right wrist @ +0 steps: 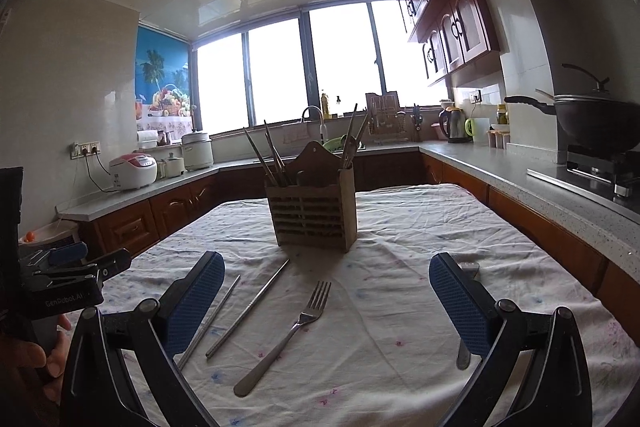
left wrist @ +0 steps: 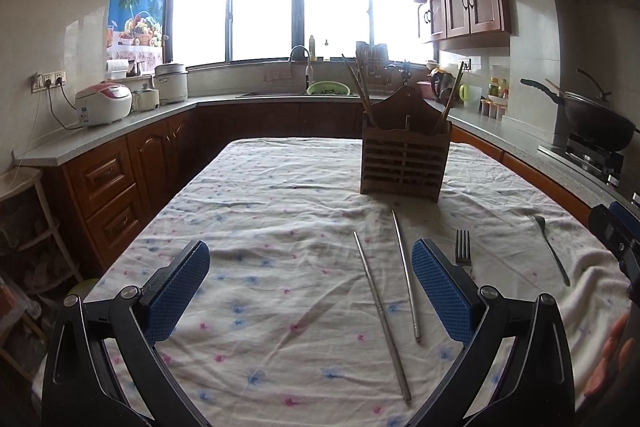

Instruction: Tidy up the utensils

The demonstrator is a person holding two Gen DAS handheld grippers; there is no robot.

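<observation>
Fork (right wrist: 289,337) lengthwise, tines toward holder (right wrist: 312,215)

Shiny metal chopsticks (left wrist: 406,269) and a fork (right wrist: 286,337) lie on wrinkled matt cloth (left wrist: 280,211) before a slatted wooden holder (left wrist: 404,159); fingers (left wrist: 440,295) wear textured blue pads.

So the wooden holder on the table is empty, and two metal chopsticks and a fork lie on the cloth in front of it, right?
Not quite: the wooden utensil holder is not empty. The right wrist view shows several chopsticks standing in it. The rest holds: two metal chopsticks and a fork lie on the tablecloth in front of it.
</observation>
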